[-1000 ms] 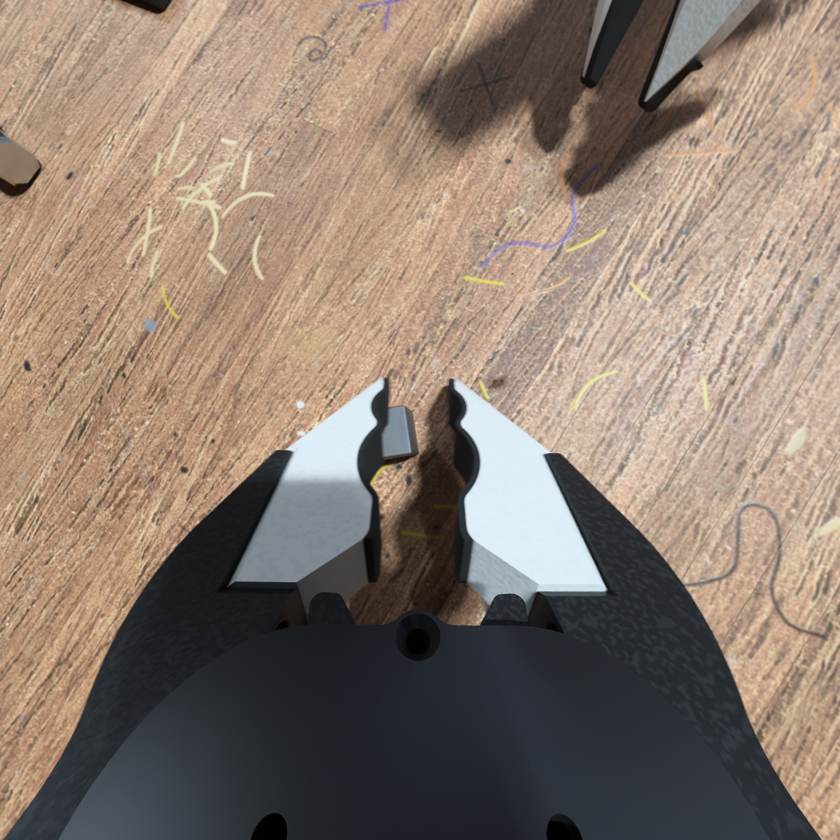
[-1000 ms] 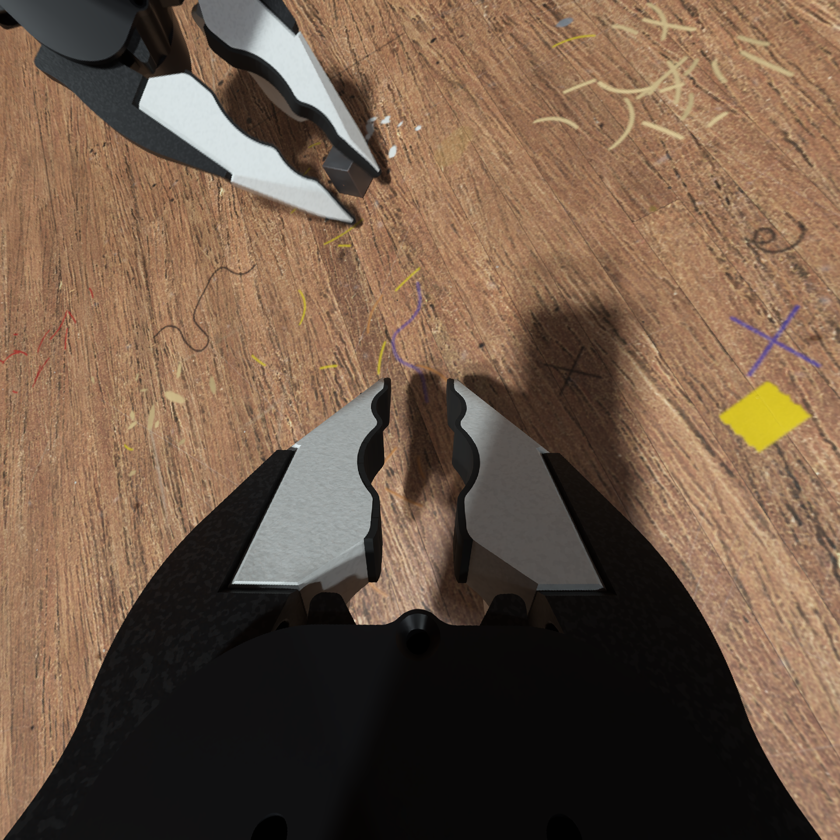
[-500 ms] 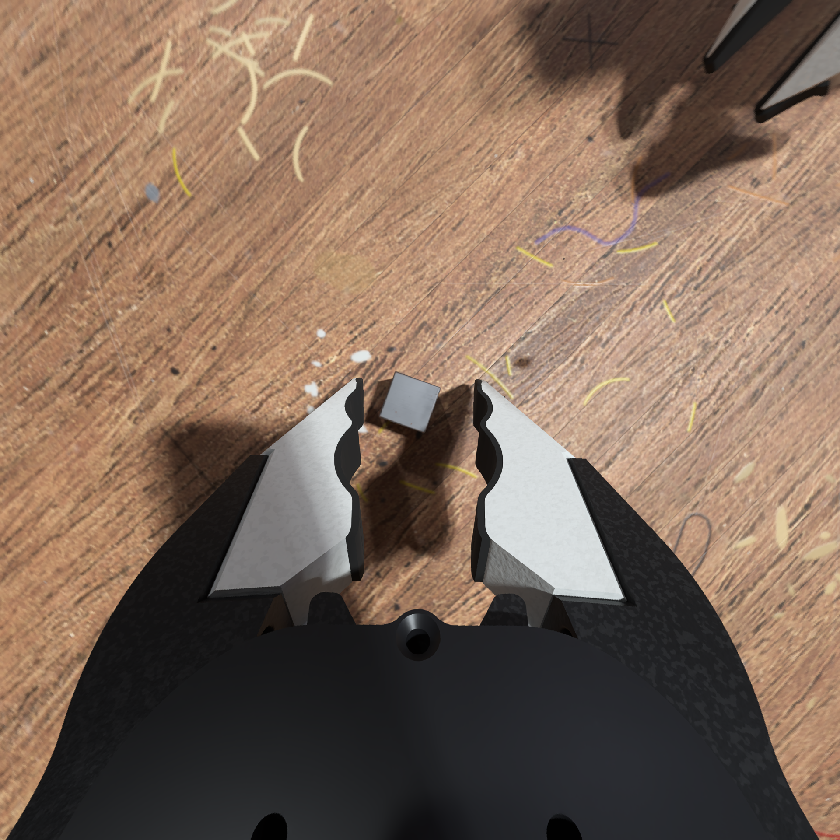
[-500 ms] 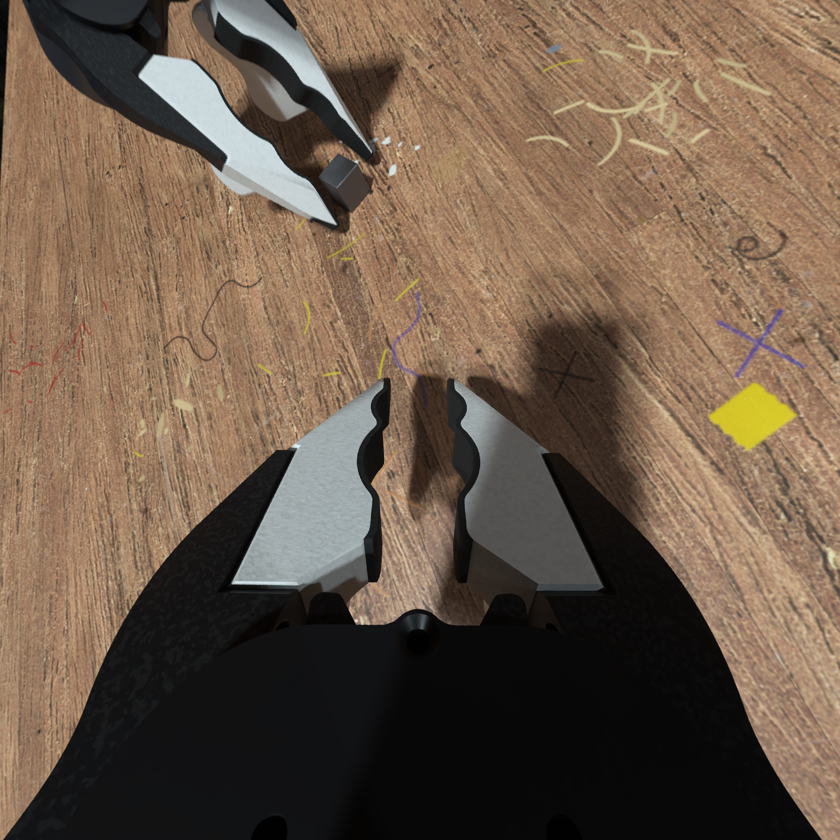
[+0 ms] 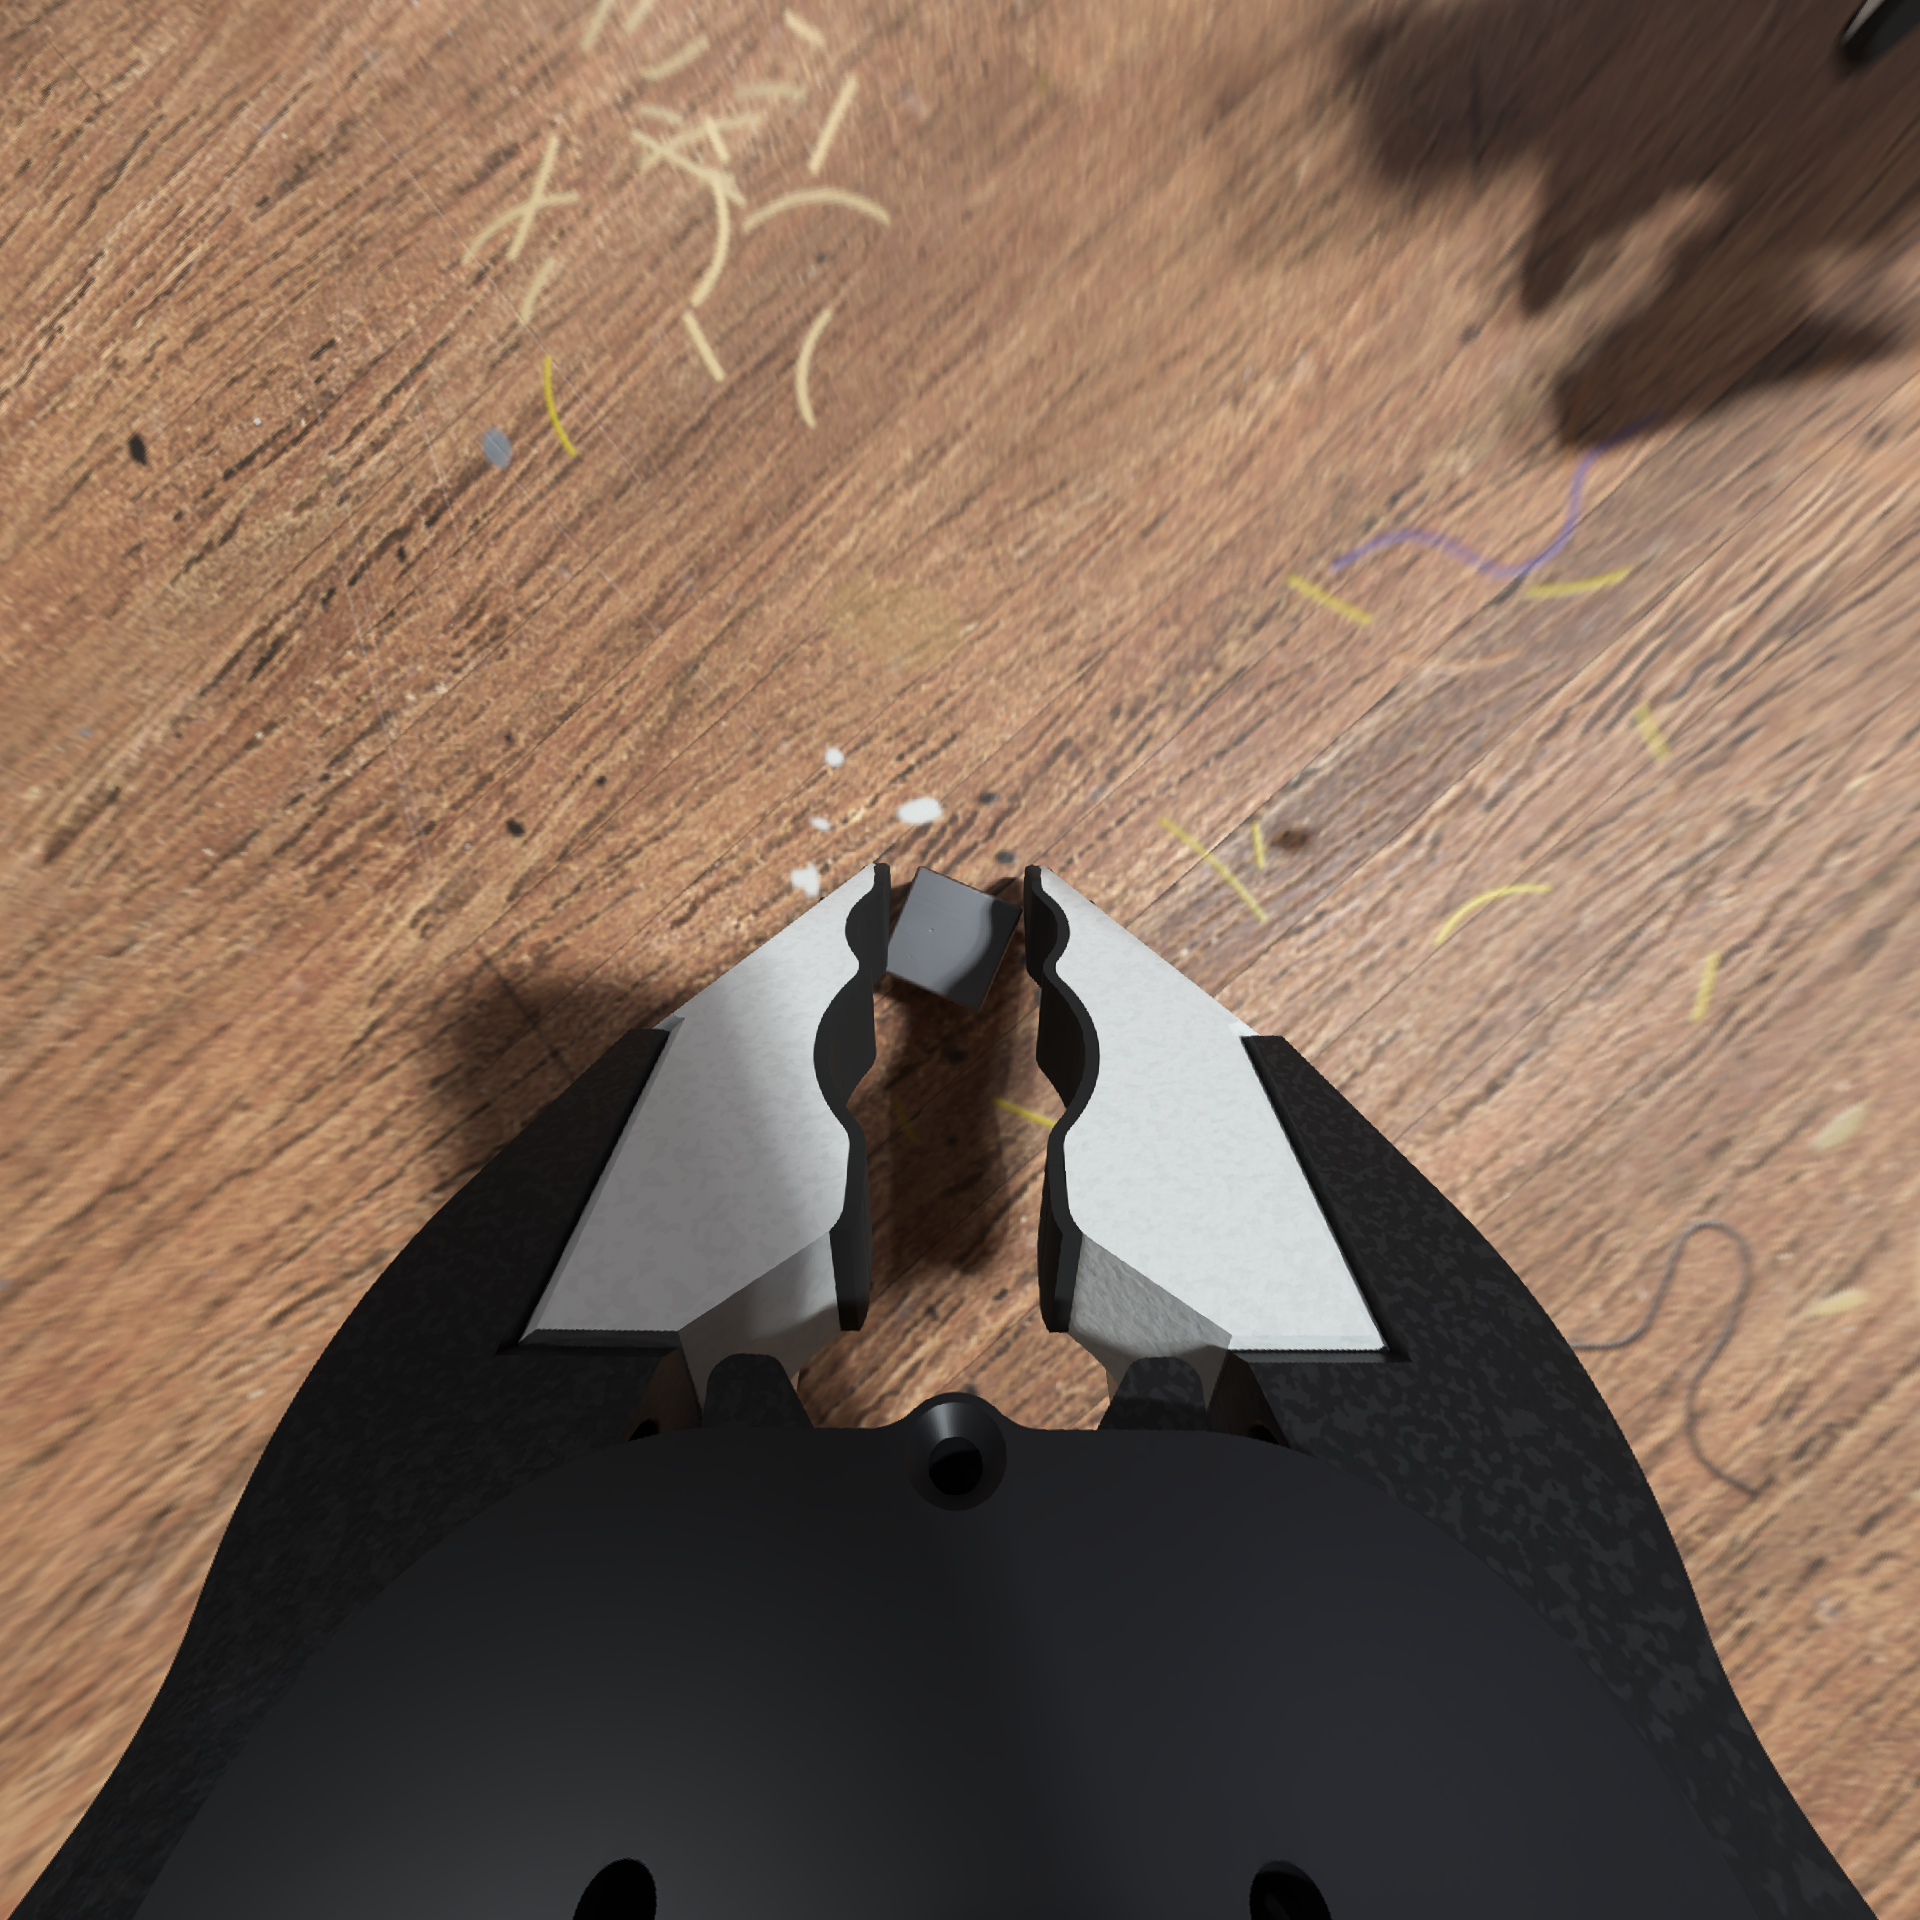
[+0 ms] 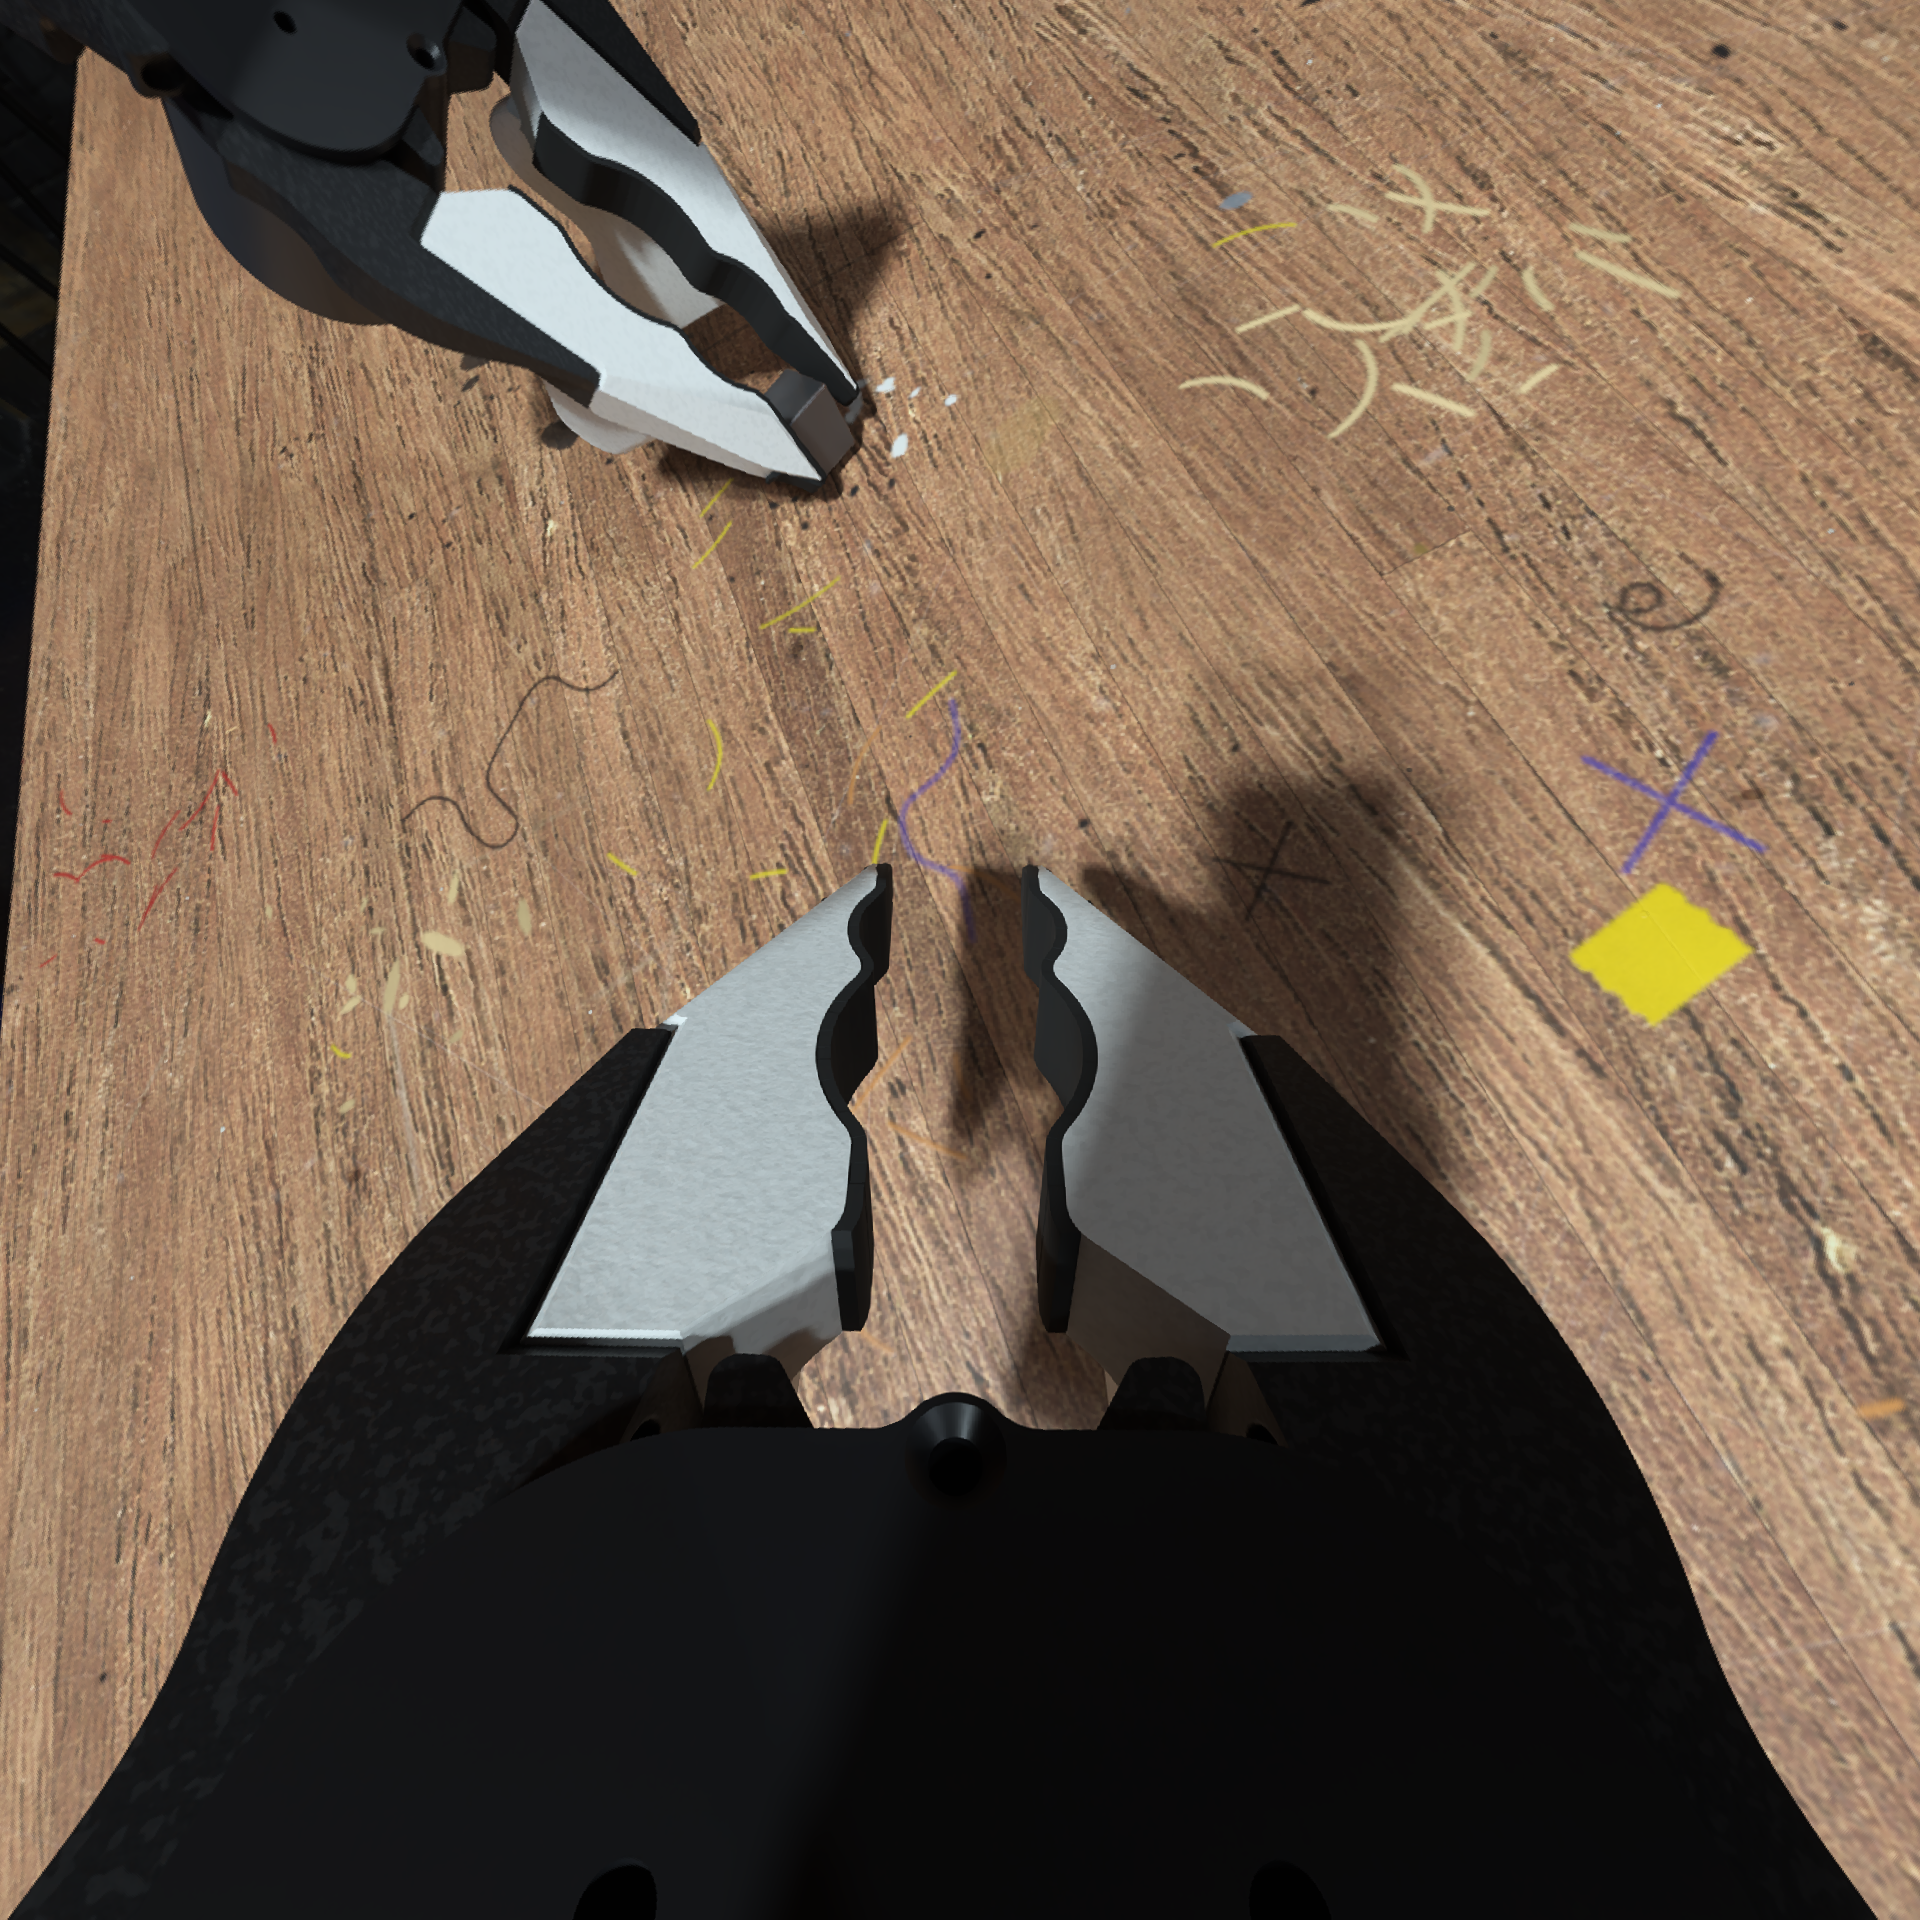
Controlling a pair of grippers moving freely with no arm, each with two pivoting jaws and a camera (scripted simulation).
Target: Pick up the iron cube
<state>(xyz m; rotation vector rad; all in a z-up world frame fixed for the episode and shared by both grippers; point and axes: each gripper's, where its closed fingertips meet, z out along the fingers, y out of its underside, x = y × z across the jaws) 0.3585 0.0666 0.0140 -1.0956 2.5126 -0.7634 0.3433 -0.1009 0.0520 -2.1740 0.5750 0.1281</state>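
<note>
The iron cube (image 5: 949,937) is small, dark grey and smooth, with sharp corners. It sits turned a little, between the tips of the left gripper (image 5: 956,902). That gripper has two flat, pale grey fingers (image 5: 727,1132) with wavy black inner edges, set in a bumpy black body. The tips are closed in on the cube from both sides and seem to pinch it. From the right wrist view the cube (image 6: 816,416) is right at the tips of the left gripper (image 6: 828,431), low over the table (image 6: 1143,644); I cannot tell if it is lifted off the wood or resting on it.

The right gripper (image 6: 956,899) looks the same. Its fingers are a little way apart, with nothing between them, only its shadow on the wood.

The table is brown wood with long grain lines. Pale shavings (image 6: 1434,312), thin yellow and purple scribbles, white specks (image 5: 920,810) and a yellow patch (image 6: 1660,964) mark it.
</note>
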